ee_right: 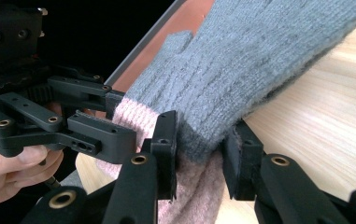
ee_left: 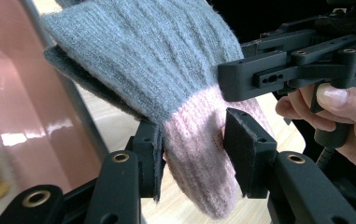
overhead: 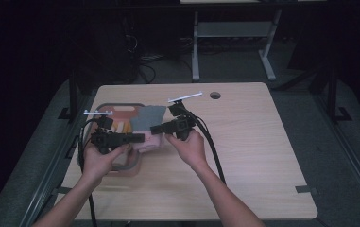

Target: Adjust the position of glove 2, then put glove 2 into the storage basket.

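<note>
Holding a knitted glove between two tongs above the pink tray.

Both tongs meet at the left part of the surface [overhead: 244, 156], over the tray [overhead: 130, 165] with the grey rim. The glove [ee_left: 166, 70] is grey with a pink cuff and hangs in the air between them. The left tongs [ee_left: 192, 156] stand around the pink cuff; one pad touches the knit, but if they really pinch it I cannot tell. The right tongs [ee_right: 199, 149] are pressed on the grey part just beside the cuff. I think the step is lifting the glove or stretching it flat. The next move probably needs both hands to travel together, so the soft knit does not slip out.
</note>
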Demonstrator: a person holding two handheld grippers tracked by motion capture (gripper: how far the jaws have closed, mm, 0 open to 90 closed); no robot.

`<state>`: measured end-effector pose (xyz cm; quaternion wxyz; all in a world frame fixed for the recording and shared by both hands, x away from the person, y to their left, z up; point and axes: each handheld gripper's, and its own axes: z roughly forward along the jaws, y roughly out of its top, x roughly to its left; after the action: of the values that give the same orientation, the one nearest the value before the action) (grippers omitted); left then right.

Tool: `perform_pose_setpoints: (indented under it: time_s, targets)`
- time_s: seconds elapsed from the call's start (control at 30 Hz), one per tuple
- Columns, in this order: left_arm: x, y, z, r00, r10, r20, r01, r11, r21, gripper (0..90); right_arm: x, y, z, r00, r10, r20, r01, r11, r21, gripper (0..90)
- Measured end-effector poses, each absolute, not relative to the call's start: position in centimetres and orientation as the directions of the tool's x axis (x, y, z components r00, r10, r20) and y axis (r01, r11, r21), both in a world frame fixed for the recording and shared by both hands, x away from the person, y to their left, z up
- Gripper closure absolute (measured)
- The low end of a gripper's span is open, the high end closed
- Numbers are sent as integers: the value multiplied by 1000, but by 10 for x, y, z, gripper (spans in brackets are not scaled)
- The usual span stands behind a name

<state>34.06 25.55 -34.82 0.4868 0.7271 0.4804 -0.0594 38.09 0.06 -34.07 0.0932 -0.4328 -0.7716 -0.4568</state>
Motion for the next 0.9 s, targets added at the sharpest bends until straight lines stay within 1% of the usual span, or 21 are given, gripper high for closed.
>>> perform_pose_setpoints:
  time_s: [0.17,0.33,0.6,0.83,0.9]
  targets:
    - [341,266,-343,528,654,-543,752,-62,656,580,383,12,-338,-617,572,540,747,210,631,684]
    - [340,277,-339,529,666,-527,746,-68,663,579,385,23,-338,-605,561,566,760,193,621,683]
    - [337,295,-338,511,677,-530,752,-54,657,580,386,41,-338,-620,542,567,751,201,629,683]
    - [337,307,-339,501,690,-523,754,-50,655,579,389,53,-343,-621,526,581,753,197,627,684]
    - [337,310,-340,495,692,-525,757,-47,652,579,390,57,-344,-608,528,593,765,191,615,684]
